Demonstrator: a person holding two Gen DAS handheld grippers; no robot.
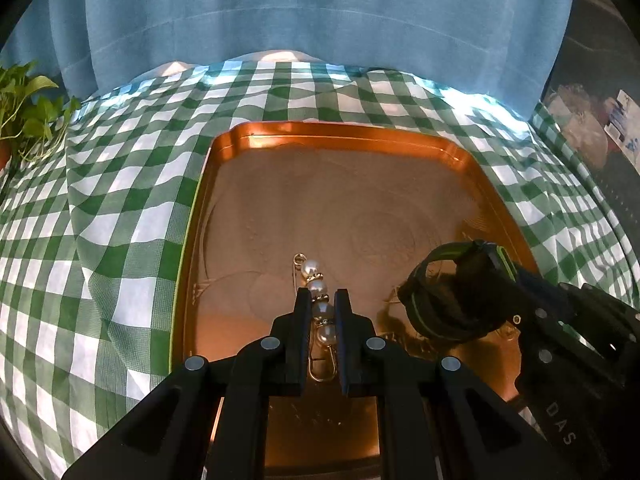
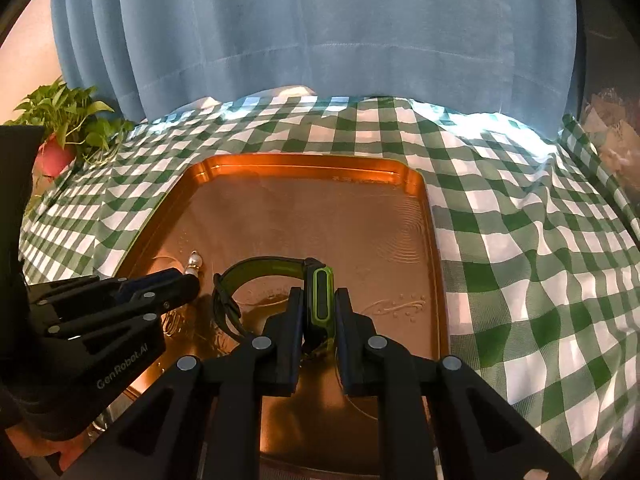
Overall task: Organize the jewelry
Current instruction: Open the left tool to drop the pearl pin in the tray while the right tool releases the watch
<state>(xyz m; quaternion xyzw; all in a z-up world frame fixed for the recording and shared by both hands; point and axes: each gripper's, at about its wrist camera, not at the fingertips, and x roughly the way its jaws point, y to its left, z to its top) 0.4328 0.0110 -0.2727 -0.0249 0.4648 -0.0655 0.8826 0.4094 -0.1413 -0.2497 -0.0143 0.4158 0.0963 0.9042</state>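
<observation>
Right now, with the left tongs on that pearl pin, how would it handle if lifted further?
The pearl pin probably stays stiff, its beads strung on a straight gold bar. Likely light. Its round glossy pearls could slip or swivel between the left tongs.

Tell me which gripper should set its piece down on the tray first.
Probably the left gripper: its pearl pin hangs low over bare copper tray. The right gripper grips the bulkier watch.

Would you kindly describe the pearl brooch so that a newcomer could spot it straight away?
On the green-and-white checked tablecloth lies a copper-coloured metal tray. Over it, the left gripper is shut on a gold pin strung with four white pearls. Its neighbour, a black-and-green wristband in the right gripper, has no pearls.
</observation>
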